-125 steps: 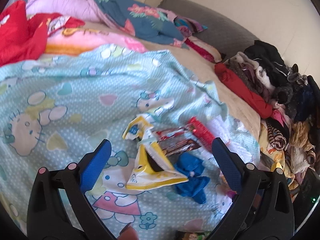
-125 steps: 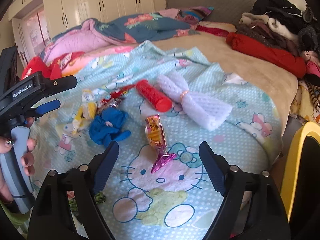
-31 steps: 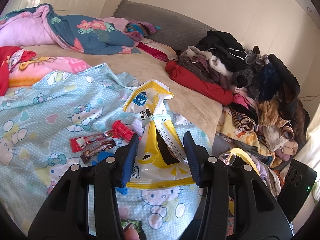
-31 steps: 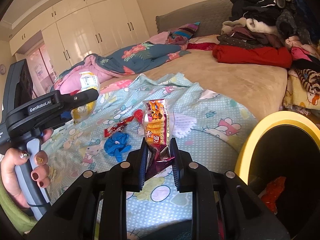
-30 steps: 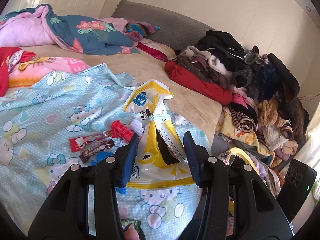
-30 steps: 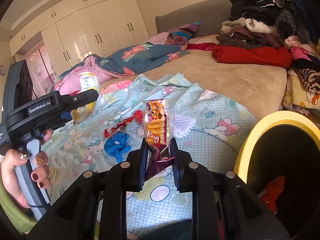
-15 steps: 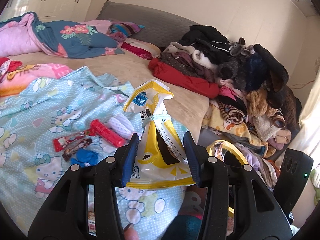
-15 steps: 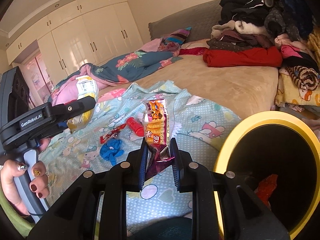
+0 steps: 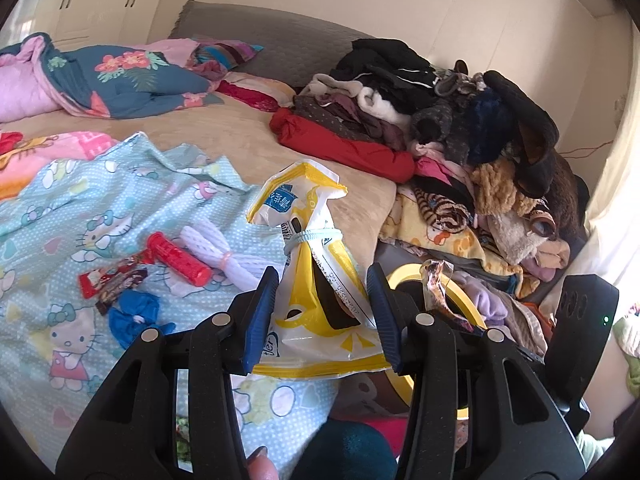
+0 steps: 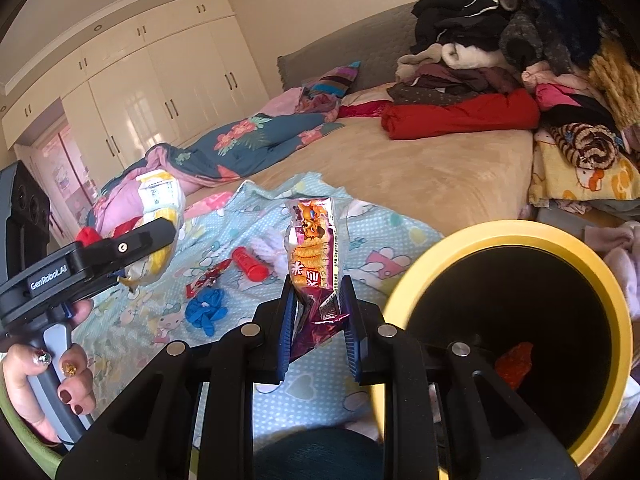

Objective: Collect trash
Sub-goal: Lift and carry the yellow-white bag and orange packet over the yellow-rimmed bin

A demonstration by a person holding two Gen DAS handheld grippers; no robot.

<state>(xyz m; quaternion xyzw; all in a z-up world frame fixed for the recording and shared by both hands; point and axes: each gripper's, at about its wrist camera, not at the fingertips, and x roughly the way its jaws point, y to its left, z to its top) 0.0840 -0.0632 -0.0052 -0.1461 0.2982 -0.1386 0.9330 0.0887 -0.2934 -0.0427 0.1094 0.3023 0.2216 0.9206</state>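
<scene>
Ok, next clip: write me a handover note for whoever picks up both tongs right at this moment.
Left tongs: shut on the yellow-and-white bag, lifted off the bed.
Right tongs: shut on the orange snack packet, held beside the yellow-rimmed bin.
Done: one orange scrap lies in the bin.
Left: drop both held items in. Then collect what remains on the light blue cartoon blanket: red tube, white mesh sleeve, red wrappers, blue glove.
</scene>
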